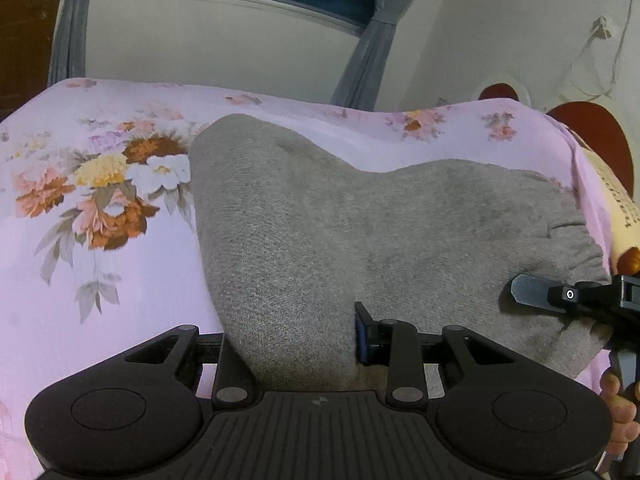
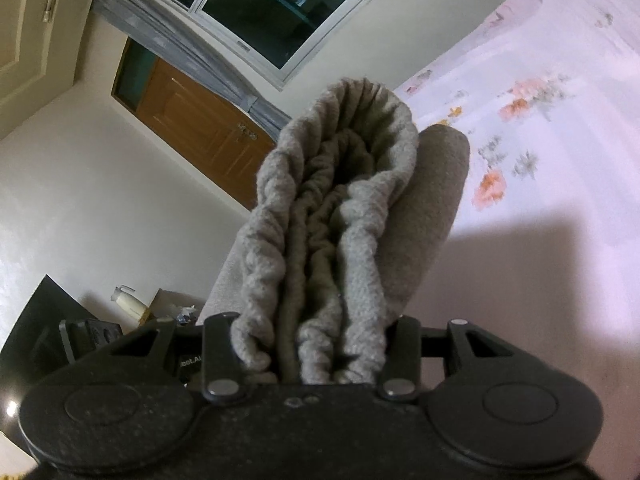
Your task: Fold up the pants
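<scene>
Pants (image 1: 320, 220) hang clenched in both my claws, left (image 1: 292, 344) and right (image 2: 312, 352), mid-fold; next I lay them flat on the bed (image 1: 100, 280).

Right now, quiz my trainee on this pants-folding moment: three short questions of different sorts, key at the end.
1. True or false: both grippers are clamped on the gray pants.
2. Multiple choice: the right gripper holds which part? A) a leg cuff B) the gathered elastic waistband C) a pocket
3. Short answer: what do the pants lie on in the left wrist view?

Key
1. True; the left gripper pinches cloth too.
2. B
3. A pink floral bedsheet.
</scene>
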`<action>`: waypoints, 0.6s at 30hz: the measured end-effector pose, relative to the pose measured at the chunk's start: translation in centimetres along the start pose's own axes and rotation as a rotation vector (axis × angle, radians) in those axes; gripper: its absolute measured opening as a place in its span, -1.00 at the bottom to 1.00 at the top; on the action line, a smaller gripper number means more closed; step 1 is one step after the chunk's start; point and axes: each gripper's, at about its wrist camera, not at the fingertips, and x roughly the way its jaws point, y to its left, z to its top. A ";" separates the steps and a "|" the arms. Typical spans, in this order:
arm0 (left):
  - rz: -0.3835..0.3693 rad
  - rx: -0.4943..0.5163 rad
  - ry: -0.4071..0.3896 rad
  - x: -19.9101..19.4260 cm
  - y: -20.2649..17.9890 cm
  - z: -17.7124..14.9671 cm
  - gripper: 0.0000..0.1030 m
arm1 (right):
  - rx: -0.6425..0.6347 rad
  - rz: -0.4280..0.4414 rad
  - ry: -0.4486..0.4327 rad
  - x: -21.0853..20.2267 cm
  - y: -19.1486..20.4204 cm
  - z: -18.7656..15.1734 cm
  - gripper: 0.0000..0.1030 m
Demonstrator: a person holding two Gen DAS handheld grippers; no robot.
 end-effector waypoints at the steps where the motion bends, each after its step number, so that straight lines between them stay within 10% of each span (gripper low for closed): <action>1: 0.005 -0.001 0.000 0.5 0.1 0.4 -0.37 | -0.002 0.000 0.000 0.3 -0.1 0.3 -0.16; 18: 0.073 -0.037 0.016 11.6 3.5 4.1 -0.37 | 0.011 -0.038 0.031 8.0 -5.5 4.9 -0.16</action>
